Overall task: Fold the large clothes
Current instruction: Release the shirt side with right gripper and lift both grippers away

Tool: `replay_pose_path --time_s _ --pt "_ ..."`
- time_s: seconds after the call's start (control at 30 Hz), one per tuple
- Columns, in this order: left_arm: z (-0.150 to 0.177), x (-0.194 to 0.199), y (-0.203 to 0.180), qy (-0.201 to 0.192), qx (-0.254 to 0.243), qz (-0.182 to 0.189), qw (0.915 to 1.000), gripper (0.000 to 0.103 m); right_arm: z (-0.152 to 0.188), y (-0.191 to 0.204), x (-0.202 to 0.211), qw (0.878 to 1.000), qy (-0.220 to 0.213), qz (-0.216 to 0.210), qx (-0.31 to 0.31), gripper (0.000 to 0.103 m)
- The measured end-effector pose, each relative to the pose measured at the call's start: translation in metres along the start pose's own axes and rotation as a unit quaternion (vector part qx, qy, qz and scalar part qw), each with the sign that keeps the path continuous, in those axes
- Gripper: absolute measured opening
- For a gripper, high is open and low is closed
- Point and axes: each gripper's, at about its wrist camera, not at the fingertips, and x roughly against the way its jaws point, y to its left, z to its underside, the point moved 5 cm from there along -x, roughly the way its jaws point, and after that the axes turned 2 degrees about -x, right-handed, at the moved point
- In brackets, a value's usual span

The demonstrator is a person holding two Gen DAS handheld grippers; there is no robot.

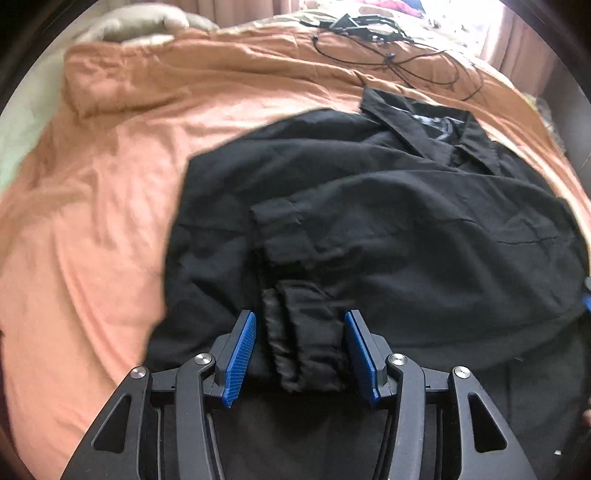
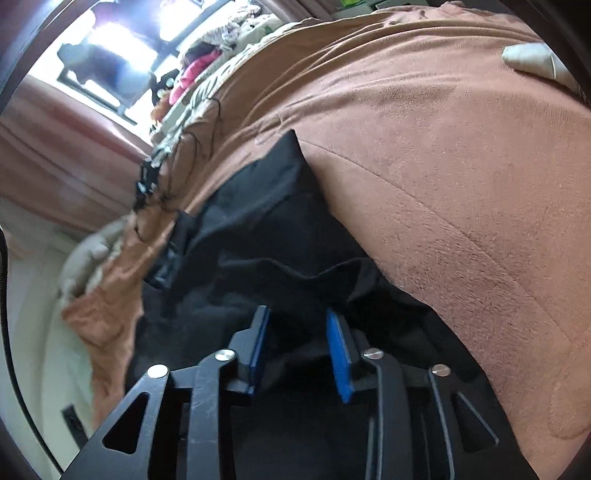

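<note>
A large black collared shirt (image 1: pixel 388 206) lies on an orange bed cover (image 1: pixel 92 206), collar (image 1: pixel 424 125) at the far right, both sleeves folded across its body. My left gripper (image 1: pixel 300 319) is open, its blue pads (image 1: pixel 242 350) on either side of a bunched black sleeve cuff (image 1: pixel 306 339) near the shirt's near edge. In the right wrist view the same black shirt (image 2: pixel 258 229) lies against the orange cover (image 2: pixel 443 166). My right gripper (image 2: pixel 297 317) stands partly open with black fabric between its blue pads (image 2: pixel 340 354), which do not press it.
Black cables and a black device (image 1: pixel 369 29) lie on the far side of the bed. A beige pillow (image 1: pixel 147 22) sits at the far left. Pink curtains (image 2: pixel 55 158), a bright window and a pile of clothes (image 2: pixel 207 62) are beyond the bed.
</note>
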Motion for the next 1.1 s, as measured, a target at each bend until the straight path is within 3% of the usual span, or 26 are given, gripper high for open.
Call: replay_pose_path --time_s 0.17,0.23,0.37,0.43,0.5,0.57,0.7,0.9,1.1 --pt "-0.008 0.017 0.01 -0.023 0.013 -0.033 0.9991 0.053 0.004 -0.003 0.015 1.0 0.021 0.008 -0.016 0.033" --pt "-0.007 0.03 0.011 -0.036 0.015 -0.019 0.9991 0.053 0.005 -0.006 0.024 0.999 0.023 0.003 -0.027 0.046" --pt "0.003 0.056 0.02 -0.038 0.012 -0.01 0.9992 0.055 0.007 0.0 0.042 1.0 0.016 0.001 -0.023 0.053" --pt "0.008 0.066 0.025 -0.039 0.022 -0.001 0.999 0.062 0.011 0.003 0.053 1.0 0.013 -0.006 -0.022 0.067" --pt "0.016 0.078 0.031 -0.042 0.035 0.015 0.9984 0.079 0.014 0.006 0.065 1.0 0.006 -0.003 -0.015 0.075" --pt "0.027 0.095 0.038 -0.052 0.048 0.021 0.9973 0.083 0.018 0.009 0.076 1.0 0.003 -0.003 -0.008 0.077" --pt "0.05 0.127 0.049 -0.06 0.071 0.041 0.9948 0.084 0.027 0.012 0.1 1.0 0.0 -0.015 -0.005 0.093" --pt "0.086 0.176 0.059 -0.079 0.078 0.038 0.993 0.084 0.042 0.016 0.146 0.999 -0.015 -0.047 -0.001 0.103" --pt "0.129 0.227 0.064 -0.13 0.087 0.051 0.9863 0.084 0.073 0.01 0.201 0.996 -0.044 -0.072 0.017 0.103"
